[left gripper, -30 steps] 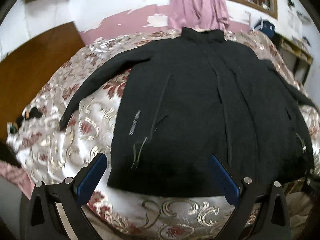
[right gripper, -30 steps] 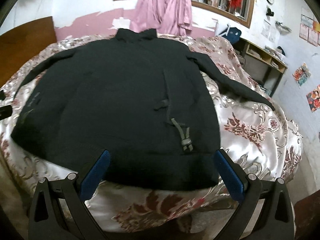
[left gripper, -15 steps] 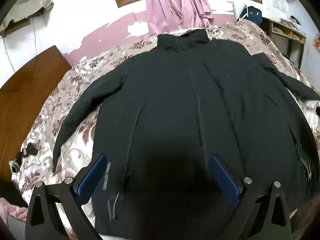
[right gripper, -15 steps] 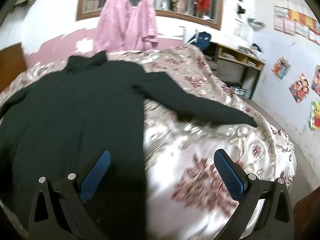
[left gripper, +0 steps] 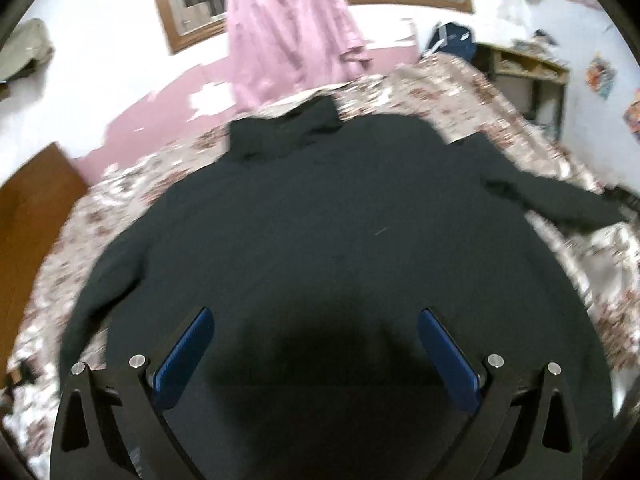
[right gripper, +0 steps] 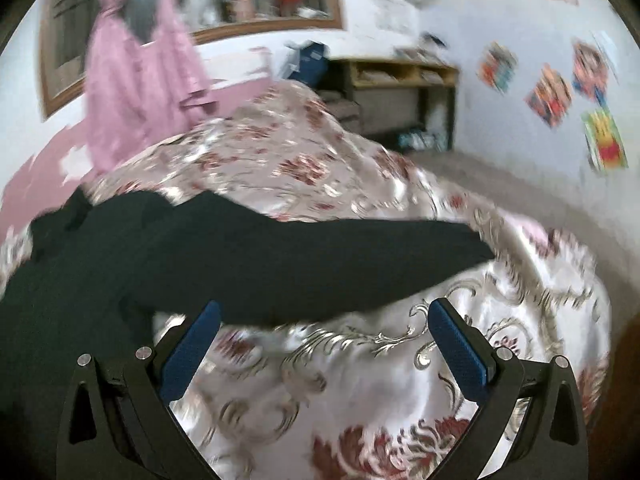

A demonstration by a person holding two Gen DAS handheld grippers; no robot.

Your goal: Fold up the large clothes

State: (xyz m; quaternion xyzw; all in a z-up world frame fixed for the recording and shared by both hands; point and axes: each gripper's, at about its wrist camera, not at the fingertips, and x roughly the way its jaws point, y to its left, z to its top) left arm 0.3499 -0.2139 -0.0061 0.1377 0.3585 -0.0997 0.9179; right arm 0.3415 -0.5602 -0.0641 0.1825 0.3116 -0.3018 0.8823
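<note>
A large black jacket (left gripper: 320, 232) lies spread flat on the floral bedspread (left gripper: 448, 92), collar toward the far wall, sleeves out to both sides. My left gripper (left gripper: 316, 320) is open and empty, hovering over the middle of the jacket's body. In the right wrist view the jacket's right sleeve (right gripper: 320, 256) stretches across the bedspread (right gripper: 360, 380) to the right. My right gripper (right gripper: 324, 316) is open and empty, just in front of the sleeve's lower edge.
Pink garments (left gripper: 280, 40) hang on the wall behind the bed below a framed window. A wooden headboard (left gripper: 32, 216) stands at left. A shelf unit (right gripper: 400, 96) and posters (right gripper: 548, 92) are on the right wall. A blue bag (left gripper: 450, 38) sits near the bed's far corner.
My left gripper has moved forward from the jacket's hem to over its middle. My right gripper has swung right, from the hem to the right sleeve. Both stay open.
</note>
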